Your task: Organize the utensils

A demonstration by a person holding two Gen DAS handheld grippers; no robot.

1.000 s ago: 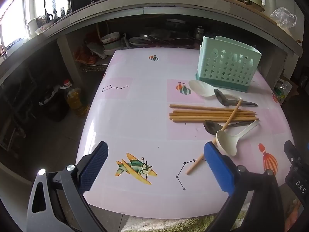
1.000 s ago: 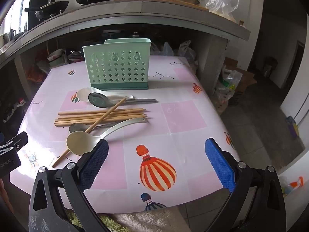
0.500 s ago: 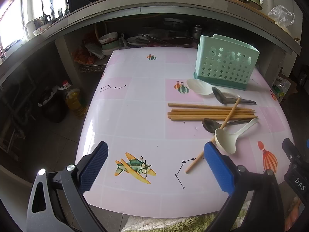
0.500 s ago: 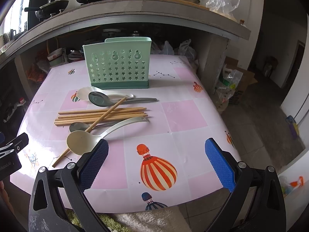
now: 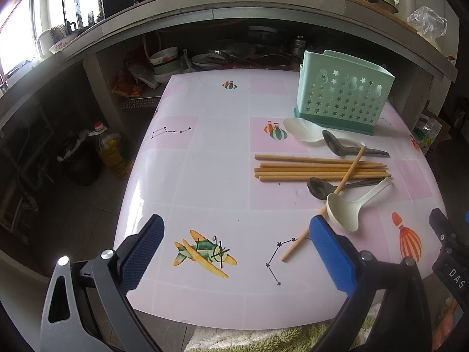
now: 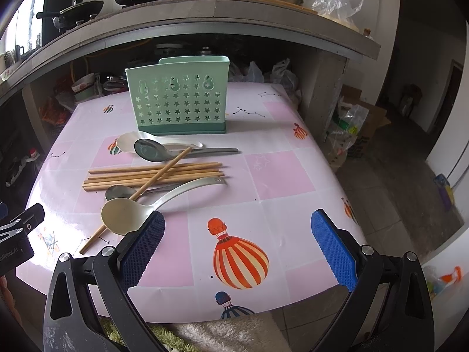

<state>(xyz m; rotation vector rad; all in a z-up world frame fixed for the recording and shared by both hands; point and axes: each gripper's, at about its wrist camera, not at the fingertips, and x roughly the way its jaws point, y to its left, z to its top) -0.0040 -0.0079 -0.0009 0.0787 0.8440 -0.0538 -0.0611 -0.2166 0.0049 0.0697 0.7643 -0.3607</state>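
Pink patterned tablecloth (image 6: 281,176) is carrying loose chopsticks (image 6: 152,174), spoons and a white ladle (image 6: 123,215) before the mint utensil holder (image 6: 178,99). Left gripper (image 5: 234,252) and right gripper (image 6: 237,246) are hovering, jaws spread, empty. Start by lifting the crossed chopstick (image 5: 337,193) lying on top.

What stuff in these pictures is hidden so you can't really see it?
- Inside of the mint-green star-holed plastic utensil holder: both views look at its outer walls, so its contents and dividers are hidden.
- Bowl of the lower grey metal spoon: right wrist view, partly covered by the cream plastic ladle and the slanted wooden chopstick.
- White flat plastic spoon: left wrist view, its handle is hidden behind the upper grey metal spoon.
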